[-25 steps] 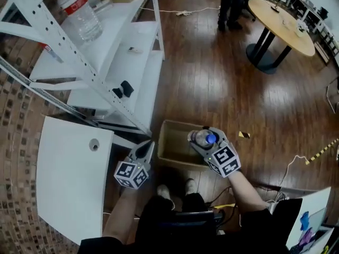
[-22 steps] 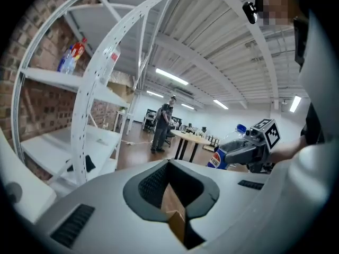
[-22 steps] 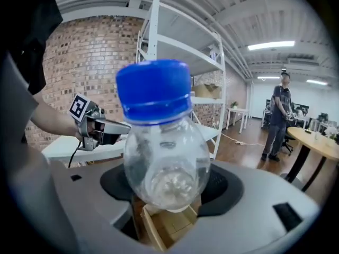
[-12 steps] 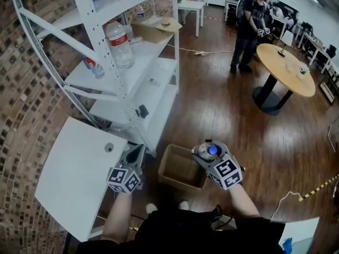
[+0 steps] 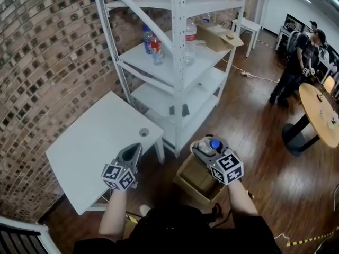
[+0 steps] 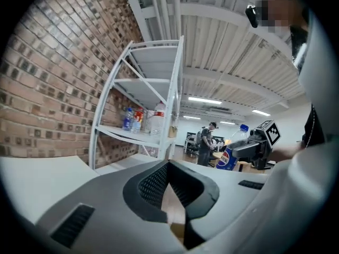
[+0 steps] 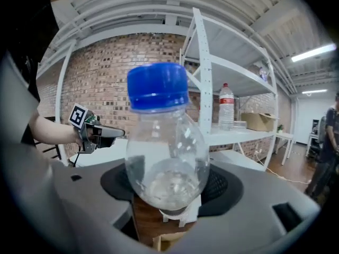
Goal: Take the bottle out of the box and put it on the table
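Now the right gripper [image 5: 204,148] has its fingers [image 7: 225,187] clamped on the bottle [image 5: 214,143], one dark pad on either side of the clear rounded body, and the blue cap [image 7: 158,86] stands upward above them. The bottle hangs in the air, out of the cardboard box [image 5: 197,181], which sits open on the wooden floor [image 5: 249,142] directly beneath it in the head view. Seen from the left gripper view, the bottle [image 6: 231,153] is roughly upright and carries a blue, red and white label low on its body. It has not reached the desk [image 5: 95,147]: the white top lies off to the person's left, apart from the bottle, with a small round grommet [image 5: 143,133] near its far corner. The left gripper [image 5: 133,151] hovers at the near edge of that desk with its fingers [image 6: 151,184] closed tip to tip and nothing between them; only a wedge of floor shows in the gap behind the tips. A white metal shelf rack [image 5: 180,62] stands beyond the desk against the brick wall [image 5: 47,62], with several bottles [image 5: 153,44] and a second cardboard box [image 5: 220,36] on its shelves. Farther to the right, a person [image 5: 296,62] stands beside a round wooden table [image 5: 323,115].
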Action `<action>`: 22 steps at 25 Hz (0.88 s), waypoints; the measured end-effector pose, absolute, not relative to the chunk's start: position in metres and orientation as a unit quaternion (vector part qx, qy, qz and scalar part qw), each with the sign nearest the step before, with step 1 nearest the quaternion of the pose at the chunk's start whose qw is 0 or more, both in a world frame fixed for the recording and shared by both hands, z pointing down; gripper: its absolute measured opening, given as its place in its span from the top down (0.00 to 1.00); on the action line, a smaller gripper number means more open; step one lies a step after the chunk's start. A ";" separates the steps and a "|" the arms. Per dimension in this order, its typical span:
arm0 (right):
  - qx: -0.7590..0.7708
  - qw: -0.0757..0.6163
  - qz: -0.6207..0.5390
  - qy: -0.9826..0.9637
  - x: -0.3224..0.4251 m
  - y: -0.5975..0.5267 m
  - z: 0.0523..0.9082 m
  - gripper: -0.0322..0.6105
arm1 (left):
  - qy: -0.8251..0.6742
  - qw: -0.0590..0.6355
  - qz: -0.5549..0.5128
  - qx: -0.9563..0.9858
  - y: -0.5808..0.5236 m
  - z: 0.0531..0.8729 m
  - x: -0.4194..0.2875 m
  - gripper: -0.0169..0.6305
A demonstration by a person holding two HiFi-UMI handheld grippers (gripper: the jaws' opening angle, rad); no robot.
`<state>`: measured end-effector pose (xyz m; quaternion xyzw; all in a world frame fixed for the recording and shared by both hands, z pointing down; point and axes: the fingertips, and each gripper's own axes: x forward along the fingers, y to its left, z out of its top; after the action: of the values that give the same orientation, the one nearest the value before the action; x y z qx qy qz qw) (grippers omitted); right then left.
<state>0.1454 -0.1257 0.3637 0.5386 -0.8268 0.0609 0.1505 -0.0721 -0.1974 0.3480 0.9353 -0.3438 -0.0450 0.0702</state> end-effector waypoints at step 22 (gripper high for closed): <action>0.287 0.166 0.019 -0.943 -0.259 -0.281 0.347 0.46 | -0.608 0.063 -0.081 0.788 -0.217 0.350 -0.487 0.97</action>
<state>-0.2590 -0.2809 0.3470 0.2869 -0.9432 0.0187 0.1664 -0.4868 -0.2166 0.3496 0.7876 -0.6075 -0.0812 0.0629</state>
